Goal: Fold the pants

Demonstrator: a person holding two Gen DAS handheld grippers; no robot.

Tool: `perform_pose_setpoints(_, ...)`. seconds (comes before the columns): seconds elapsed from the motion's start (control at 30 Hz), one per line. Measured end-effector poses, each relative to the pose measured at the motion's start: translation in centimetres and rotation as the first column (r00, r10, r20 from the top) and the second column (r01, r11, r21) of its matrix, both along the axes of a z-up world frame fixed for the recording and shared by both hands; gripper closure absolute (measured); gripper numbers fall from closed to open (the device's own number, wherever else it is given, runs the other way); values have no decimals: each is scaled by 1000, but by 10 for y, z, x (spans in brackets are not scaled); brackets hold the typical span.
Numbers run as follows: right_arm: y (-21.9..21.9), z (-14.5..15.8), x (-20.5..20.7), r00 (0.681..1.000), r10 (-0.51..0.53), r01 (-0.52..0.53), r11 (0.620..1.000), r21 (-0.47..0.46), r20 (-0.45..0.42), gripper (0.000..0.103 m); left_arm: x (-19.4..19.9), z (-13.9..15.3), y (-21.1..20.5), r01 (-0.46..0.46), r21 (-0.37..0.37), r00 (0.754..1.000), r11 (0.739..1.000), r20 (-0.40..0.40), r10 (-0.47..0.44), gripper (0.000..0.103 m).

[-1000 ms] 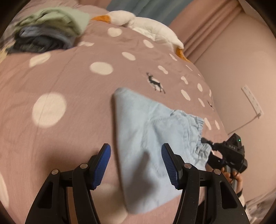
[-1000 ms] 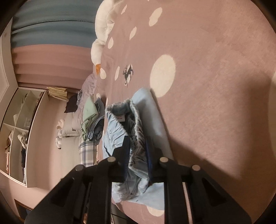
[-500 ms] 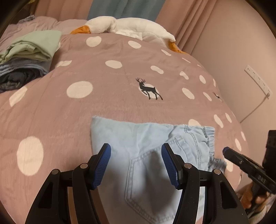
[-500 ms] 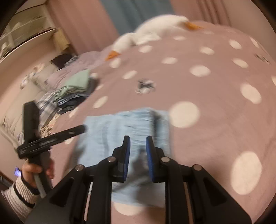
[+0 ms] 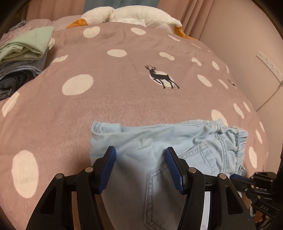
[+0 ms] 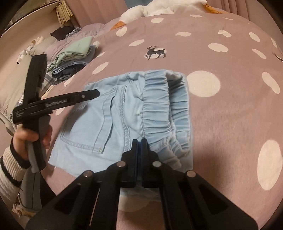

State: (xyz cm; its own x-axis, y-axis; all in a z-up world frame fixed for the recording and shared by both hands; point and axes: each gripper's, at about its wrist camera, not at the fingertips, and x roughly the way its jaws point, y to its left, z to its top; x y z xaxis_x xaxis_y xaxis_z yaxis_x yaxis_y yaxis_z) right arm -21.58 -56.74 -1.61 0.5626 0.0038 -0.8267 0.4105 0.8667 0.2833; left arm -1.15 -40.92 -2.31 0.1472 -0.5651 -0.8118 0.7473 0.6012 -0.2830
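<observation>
Light blue denim pants lie folded on the pink dotted bedcover, back pocket up and elastic waistband to the right. My left gripper hovers open over the left part of the pants, nothing between its blue pads. In the right wrist view the pants lie flat with the waistband bunched at the right. My right gripper is shut just above the near edge of the waistband, with no cloth between its pads. A hand in a striped sleeve holds the left gripper over the pants' left edge.
A stack of folded clothes with a green piece on top sits at the far left of the bed. A white goose plush lies along the far edge. A wall with a power strip borders the right side.
My right gripper let go of the waistband, rolled upright and shut with nothing in it. The pants now lie flat. My left gripper shifted over the pants and stayed open.
</observation>
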Motion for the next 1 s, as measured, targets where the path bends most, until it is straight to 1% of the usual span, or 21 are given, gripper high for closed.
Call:
perform_pose_setpoints(0.07, 2, 1, 1, 1000, 8, -9, 1000, -8, -14, 103, -1, 4, 3, -7, -3, 1000, 1000, -4, 7, 44)
perform_pose_setpoints(0.13, 2, 6, 0, 1000, 7, -7, 1000, 11, -5, 96, -4, 9, 9, -11, -7, 1000, 1000, -3, 11, 44)
perform_pose_setpoints(0.2, 3, 15, 1, 999, 7, -8, 999, 36, 33, 88, -10, 16, 19, -8, -30, 1000, 1000, -11, 8, 44)
perform_pose_setpoints(0.23, 5, 19, 2, 999, 9, -11, 999, 46, 47, 87, -14, 19, 25, -8, -44, 1000, 999, -16, 7, 44)
perform_pose_setpoints(0.3, 8, 23, 8, 997, 20, -26, 997, 78, 77, 87, -21, 24, 35, -2, -65, 1000, 998, -23, 1, 44)
perform_pose_setpoints(0.4, 12, 25, 24, 996, 31, -39, 995, 93, 83, 86, -35, 26, 54, 1, -78, 1000, 997, -30, -3, 44)
perform_pose_setpoints(0.5, 17, 27, 42, 993, 58, -69, 991, 114, 99, 85, -47, 17, 72, -6, -69, 997, 998, -73, 1, 44)
perform_pose_setpoints(0.53, 21, 27, 51, 993, 73, -84, 990, 113, 92, 83, -50, 11, 78, -10, -62, 996, 998, -92, 4, 44)
perform_pose_setpoints(0.6, 29, 26, 68, 991, 114, -122, 986, 109, 76, 83, -57, -2, 89, -6, -71, 984, 997, -176, -7, 44)
perform_pose_setpoints(0.63, 33, 25, 78, 988, 136, -143, 984, 107, 69, 82, -63, -7, 93, 5, -77, 982, 997, -188, -19, 44)
perform_pose_setpoints(0.7, 43, 21, 100, 981, 188, -192, 976, 103, 46, 82, -75, -5, 95, 40, -73, 990, 997, -131, -50, 44)
perform_pose_setpoints(0.77, 51, 14, 120, 972, 231, -233, 967, 106, 30, 83, -76, -4, 92, 40, -63, 990, 997, -135, -48, 44)
perform_pose_setpoints(0.8, 54, 7, 132, 971, 239, -238, 965, 113, 6, 83, -75, -4, 91, 41, -58, 989, 997, -139, -49, 44)
perform_pose_setpoints(0.87, 54, -9, 150, 974, 218, -211, 971, 111, -58, 87, -73, -3, 87, 43, -52, 989, 998, -142, -50, 44)
perform_pose_setpoints(0.9, 51, -16, 157, 979, 193, -184, 976, 117, -73, 89, -73, -3, 86, 43, -51, 989, 998, -142, -50, 44)
perform_pose_setpoints(0.93, 47, -19, 159, 983, 168, -157, 978, 134, -69, 89, -73, -3, 85, 44, -51, 989, 998, -139, -51, 44)
perform_pose_setpoints(1.0, 46, -13, 155, 989, 137, -127, 978, 166, -49, 85, -74, -3, 85, 44, -53, 989, 998, -136, -51, 44)
